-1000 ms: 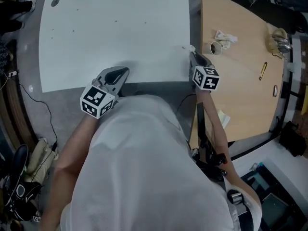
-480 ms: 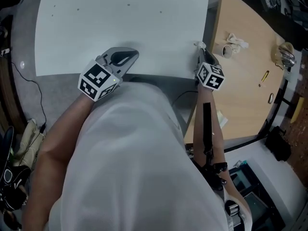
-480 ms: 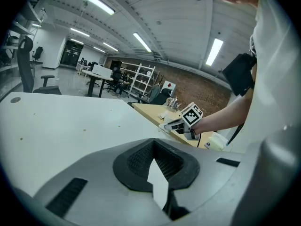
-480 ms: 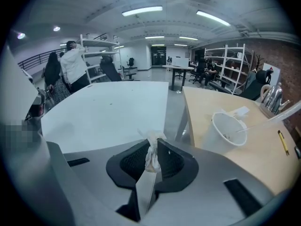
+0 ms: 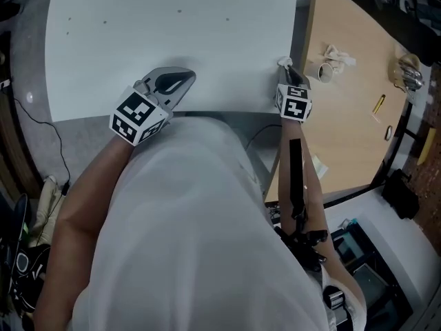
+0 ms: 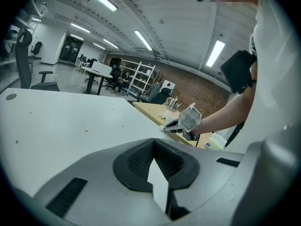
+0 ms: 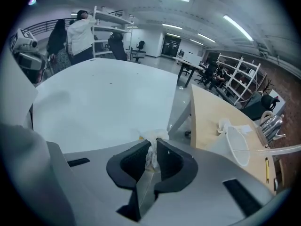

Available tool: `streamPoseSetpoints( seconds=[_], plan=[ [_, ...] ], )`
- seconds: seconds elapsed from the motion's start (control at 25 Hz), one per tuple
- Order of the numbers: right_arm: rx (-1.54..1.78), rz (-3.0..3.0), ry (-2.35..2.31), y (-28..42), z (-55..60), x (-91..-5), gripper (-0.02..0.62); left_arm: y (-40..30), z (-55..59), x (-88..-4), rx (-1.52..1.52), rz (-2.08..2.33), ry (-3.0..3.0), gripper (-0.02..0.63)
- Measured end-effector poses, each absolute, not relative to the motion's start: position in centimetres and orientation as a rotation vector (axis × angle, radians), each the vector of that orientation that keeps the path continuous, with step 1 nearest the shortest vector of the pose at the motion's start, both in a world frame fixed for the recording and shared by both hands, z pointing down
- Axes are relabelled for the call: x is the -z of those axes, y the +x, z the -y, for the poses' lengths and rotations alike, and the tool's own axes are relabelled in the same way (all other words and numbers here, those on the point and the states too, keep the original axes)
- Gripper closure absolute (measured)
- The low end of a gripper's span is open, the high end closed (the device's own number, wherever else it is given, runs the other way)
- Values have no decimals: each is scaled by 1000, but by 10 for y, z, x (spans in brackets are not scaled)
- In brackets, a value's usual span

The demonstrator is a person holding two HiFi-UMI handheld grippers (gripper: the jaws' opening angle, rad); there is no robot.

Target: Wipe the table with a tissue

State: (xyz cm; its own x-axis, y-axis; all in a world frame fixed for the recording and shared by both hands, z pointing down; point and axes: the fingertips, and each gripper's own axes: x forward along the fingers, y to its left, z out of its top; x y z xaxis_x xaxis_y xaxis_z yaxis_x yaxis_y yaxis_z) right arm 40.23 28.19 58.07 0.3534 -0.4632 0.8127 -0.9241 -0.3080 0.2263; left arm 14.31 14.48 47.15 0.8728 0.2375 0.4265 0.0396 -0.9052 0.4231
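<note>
The white table (image 5: pixel 172 33) is the biggest thing here, spreading out ahead of both sets of fingers, bare but for a few tiny dark specks. The wooden table (image 5: pixel 351 129) lies off to the right of the right gripper's fingers, across a narrow gap. The person's white shirt (image 5: pixel 200 240) fills the space behind both grippers.

The left gripper (image 5: pixel 187 76) rests low over the white table's near edge, its fingers closed tip to tip with nothing between them – its own view shows only pale tabletop beyond the pads. The right gripper (image 5: pixel 286 72) points steeply down at the near right corner of the white table, well apart from the left one. Its fingers are clamped on the tissue (image 7: pixel 151 147), a small twisted white wad that runs up between the pads and puffs out just past the fingertips. From the head view the tissue (image 5: pixel 281 62) sits right at the table's corner; whether it touches the surface I cannot tell.

To the right of the right fingers, on the wooden table, a clear plastic cup (image 7: pixel 237 145) lies on its side with a crumpled white tissue (image 7: pixel 225 125) just beyond it. Farther right – well away from the fingers – lies a small yellow pen (image 5: pixel 379 103).
</note>
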Motion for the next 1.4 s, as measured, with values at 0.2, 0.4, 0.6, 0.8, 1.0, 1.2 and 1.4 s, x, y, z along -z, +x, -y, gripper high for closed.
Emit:
streamPoseSetpoints(
  seconds=[0.2, 0.4, 0.6, 0.8, 1.0, 1.2, 1.4],
  plan=[
    [-879, 1201, 1933, 401, -283, -580, 554, 145, -143, -471, -682, -256, 2634, 598],
    [-907, 1208, 1950, 394, -280, -581, 555, 141, -136, -472, -696, -282, 2637, 598],
    [-927, 1196, 1970, 385, -278, -582, 555, 134, -129, -470, -701, -306, 2639, 598],
    [-960, 1244, 1968, 369, -267, -582, 555, 125, -119, -471, -708, -319, 2644, 598],
    [-1015, 1429, 2016, 348, -252, -567, 555, 118, -116, -468, -700, -342, 2654, 598],
    [-1044, 1205, 2214, 385, -283, -560, 555, 111, -109, -467, -699, -343, 2669, 598],
    [-1074, 1057, 2249, 408, -301, -575, 555, 103, -110, -464, -693, -340, 2666, 600]
  ],
)
